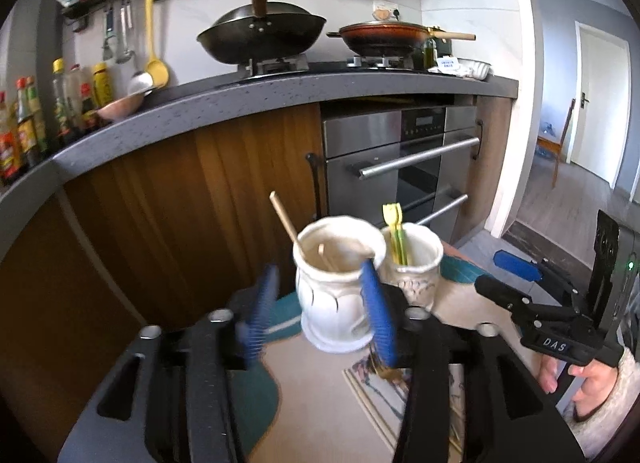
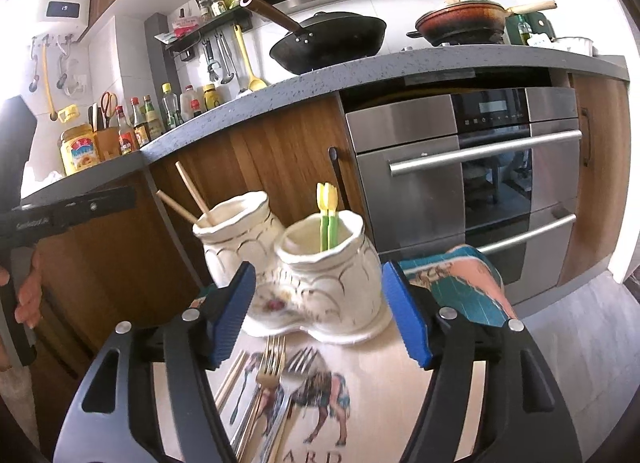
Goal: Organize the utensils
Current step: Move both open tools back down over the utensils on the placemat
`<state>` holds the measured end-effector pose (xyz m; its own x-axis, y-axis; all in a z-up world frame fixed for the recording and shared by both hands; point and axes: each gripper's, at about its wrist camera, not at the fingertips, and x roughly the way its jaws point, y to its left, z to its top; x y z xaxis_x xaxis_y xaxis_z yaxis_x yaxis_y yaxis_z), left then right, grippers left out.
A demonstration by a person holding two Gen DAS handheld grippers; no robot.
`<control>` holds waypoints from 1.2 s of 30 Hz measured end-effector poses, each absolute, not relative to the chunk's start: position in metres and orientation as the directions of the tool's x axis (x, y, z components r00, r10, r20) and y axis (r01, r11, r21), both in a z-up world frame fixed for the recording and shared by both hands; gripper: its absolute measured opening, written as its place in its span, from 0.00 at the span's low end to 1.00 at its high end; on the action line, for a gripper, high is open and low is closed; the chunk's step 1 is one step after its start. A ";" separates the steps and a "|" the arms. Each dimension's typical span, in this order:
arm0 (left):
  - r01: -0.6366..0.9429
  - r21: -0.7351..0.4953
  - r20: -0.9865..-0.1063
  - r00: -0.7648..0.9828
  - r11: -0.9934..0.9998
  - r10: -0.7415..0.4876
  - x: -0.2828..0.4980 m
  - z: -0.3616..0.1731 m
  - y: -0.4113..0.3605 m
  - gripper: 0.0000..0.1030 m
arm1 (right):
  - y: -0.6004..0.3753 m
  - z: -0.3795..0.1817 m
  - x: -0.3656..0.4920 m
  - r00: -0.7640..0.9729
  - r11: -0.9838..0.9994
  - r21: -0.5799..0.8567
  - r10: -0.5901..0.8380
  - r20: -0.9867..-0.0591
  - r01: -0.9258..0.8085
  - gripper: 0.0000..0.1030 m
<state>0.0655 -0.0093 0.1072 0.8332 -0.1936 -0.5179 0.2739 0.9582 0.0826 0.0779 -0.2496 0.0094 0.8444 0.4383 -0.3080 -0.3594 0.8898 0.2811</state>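
Two joined white ceramic holders stand on a printed mat (image 2: 372, 367). The left holder (image 1: 336, 295) contains wooden chopsticks (image 1: 286, 223). The right holder (image 2: 328, 287) contains yellow-green utensils (image 2: 328, 219). My left gripper (image 1: 320, 303) is open, its blue pads either side of the left holder, and no grip shows. My right gripper (image 2: 320, 315) is open just in front of the right holder, with nothing held. Several forks (image 2: 276, 359) and loose chopsticks (image 2: 230, 381) lie on the mat below it. The right gripper (image 1: 508, 279) also shows at the right in the left wrist view.
Behind the small table stand a wooden cabinet (image 1: 180, 191) and a steel oven (image 2: 480, 183) under a grey counter (image 1: 280, 87). On the counter sit a black wok (image 1: 260, 37), an orange pan (image 1: 384, 35) and sauce bottles (image 1: 24, 131). A hand (image 2: 28, 295) is at the left edge.
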 end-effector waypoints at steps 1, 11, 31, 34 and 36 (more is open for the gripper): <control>0.272 0.079 -0.521 0.832 0.959 -0.193 0.061 0.104 -0.008 0.52 | -0.250 0.008 0.074 0.844 0.891 0.281 0.437 -0.312 -0.357 0.65; 0.262 0.028 -0.592 0.782 0.965 -0.195 0.032 0.053 -0.007 0.52 | -0.255 -0.011 0.050 0.835 0.902 0.285 0.416 -0.361 -0.326 0.74; 0.267 0.032 -0.761 0.632 0.963 -0.150 0.042 -0.066 -0.016 0.52 | -0.249 -0.042 0.061 0.819 0.928 0.229 0.367 -0.441 -0.293 0.81; 0.297 0.049 -0.763 0.627 0.954 -0.156 0.039 -0.066 -0.023 0.52 | -0.246 -0.043 0.062 0.815 0.927 0.225 0.372 -0.445 -0.300 0.81; 0.308 0.070 -0.762 0.630 0.949 -0.148 0.037 -0.065 -0.026 0.48 | -0.244 -0.044 0.062 0.814 0.927 0.218 0.372 -0.447 -0.304 0.81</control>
